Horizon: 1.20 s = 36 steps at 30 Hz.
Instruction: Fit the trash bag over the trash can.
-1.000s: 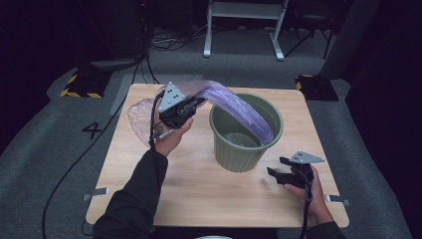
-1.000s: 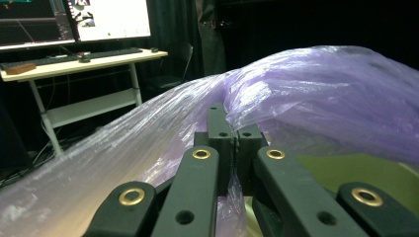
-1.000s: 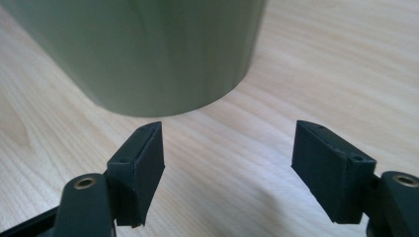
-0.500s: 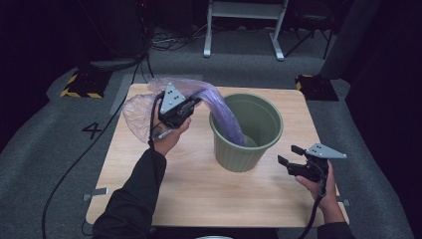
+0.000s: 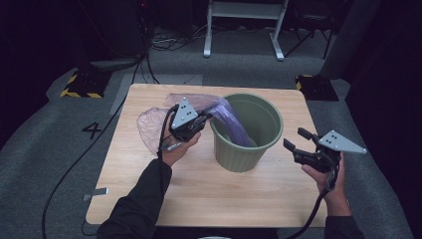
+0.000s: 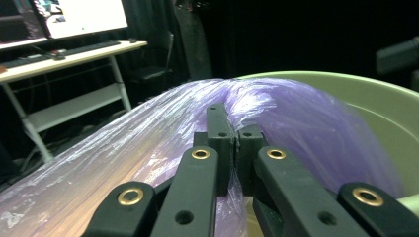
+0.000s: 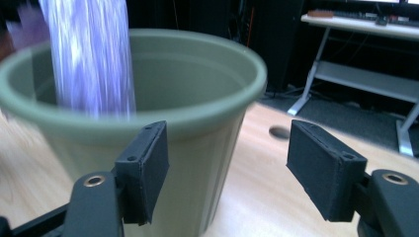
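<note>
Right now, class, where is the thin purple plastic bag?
In the high view the thin purple plastic bag drapes over the round green plastic bucket's left rim, pinched by the left gripper.

Purple plastic bag [image 5: 230, 122]: lower end hidden inside green bin [image 5: 259, 149]; whether it reaches the bin floor can't be told. In left gripper view the bag is motion-blurred and cut off at left & bottom edges; bin rim cut off at right. Left gripper [image 6: 236, 129] jaws pinch the film, so the nipped bit is covered. Right gripper view: bag blurred, top cropped; bin base prob. behind the right gripper [image 7: 227, 163].
</note>
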Tool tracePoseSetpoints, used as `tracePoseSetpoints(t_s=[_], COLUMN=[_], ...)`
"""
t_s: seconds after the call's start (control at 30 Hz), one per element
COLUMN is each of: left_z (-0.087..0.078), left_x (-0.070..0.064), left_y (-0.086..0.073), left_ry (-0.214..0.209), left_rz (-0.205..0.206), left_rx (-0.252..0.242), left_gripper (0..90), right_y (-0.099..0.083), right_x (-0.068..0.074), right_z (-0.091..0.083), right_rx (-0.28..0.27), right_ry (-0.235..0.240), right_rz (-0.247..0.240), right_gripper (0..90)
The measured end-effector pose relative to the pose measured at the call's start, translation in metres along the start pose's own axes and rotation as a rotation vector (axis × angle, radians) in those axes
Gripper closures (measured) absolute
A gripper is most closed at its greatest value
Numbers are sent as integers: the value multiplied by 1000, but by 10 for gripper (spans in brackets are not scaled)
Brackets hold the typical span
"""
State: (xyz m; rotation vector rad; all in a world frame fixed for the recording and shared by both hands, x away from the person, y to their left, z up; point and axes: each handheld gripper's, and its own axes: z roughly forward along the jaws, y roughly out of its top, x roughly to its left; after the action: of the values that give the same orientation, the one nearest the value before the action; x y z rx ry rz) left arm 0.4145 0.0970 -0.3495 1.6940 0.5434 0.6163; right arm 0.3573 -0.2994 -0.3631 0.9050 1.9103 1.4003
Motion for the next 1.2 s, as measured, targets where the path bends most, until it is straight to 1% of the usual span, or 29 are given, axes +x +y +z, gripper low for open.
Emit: tracePoseSetpoints(t_s=[0.03,0.1,0.17,0.2,0.23,0.27,0.3,0.37,0.47,0.53,0.57,0.6,0.63,0.67,0.7,0.73,0.77,0.87,0.93,0.97,1.03,1.1,1.13,1.17,1.2], left_z=[0,3,4,5,5,7,9,11,13,15,16,16,18,18,19,19,20,21,21,21,22,22,22,22,22], left_x=[0,-4,-7,-8,-8,-11,-13,-15,-20,-22,-23,-23,-25,-25,-26,-27,-28,-31,-33,-34,-35,-35,-36,-37,-37], left_y=[0,1,2,2,2,1,1,0,0,1,1,1,0,0,0,0,0,0,1,1,1,0,0,0,-1], left_ry=[0,-20,-33,-41,-41,-56,-60,-72,-79,-86,-84,-84,-87,-87,-89,-95,-106,-114,-121,-126,-132,-136,-140,-141,-142], left_rz=[0,8,23,18,18,22,22,25,38,41,46,46,51,51,52,50,55,61,70,73,76,76,76,76,79], left_rx=[0,-2,4,2,2,11,16,24,31,31,32,32,40,40,42,42,45,48,51,53,57,59,59,59,60], left_gripper=[888,889,888,888,888,887,886,886,886,886,885,885,885,885,885,886,885,885,886,886,885,885,886,886,886], right_y=[7,21,34,39,39,46,49,53,58,61,62,63,64,64,65,65,64,63,62,61,61,61,60,59,59], right_x=[-1,3,11,15,15,25,31,42,59,67,71,74,78,78,81,85,85,85,85,86,87,88,89,90,90], right_z=[1,3,7,10,10,18,23,32,43,49,52,55,58,58,61,65,67,74,76,77,79,80,81,81,81], right_rx=[-5,-15,-17,-15,-15,-8,-2,15,31,35,49,69,86,86,100,120,129,149,150,150,151,151,155,152,152], right_ry=[5,5,32,47,47,76,88,132,169,198,220,228,225,225,221,211,203,184,191,192,196,197,193,188,188], right_rz=[0,-33,-76,-96,-96,-127,-139,-163,-208,-224,-233,-245,-258,-258,-272,-282,-284,-281,-277,-280,-293,-297,-310,-315,-315], right_gripper=[324,322,318,317,317,317,318,315,312,304,303,306,310,310,310,324,333,410,492,510,562,574,647,670,670])
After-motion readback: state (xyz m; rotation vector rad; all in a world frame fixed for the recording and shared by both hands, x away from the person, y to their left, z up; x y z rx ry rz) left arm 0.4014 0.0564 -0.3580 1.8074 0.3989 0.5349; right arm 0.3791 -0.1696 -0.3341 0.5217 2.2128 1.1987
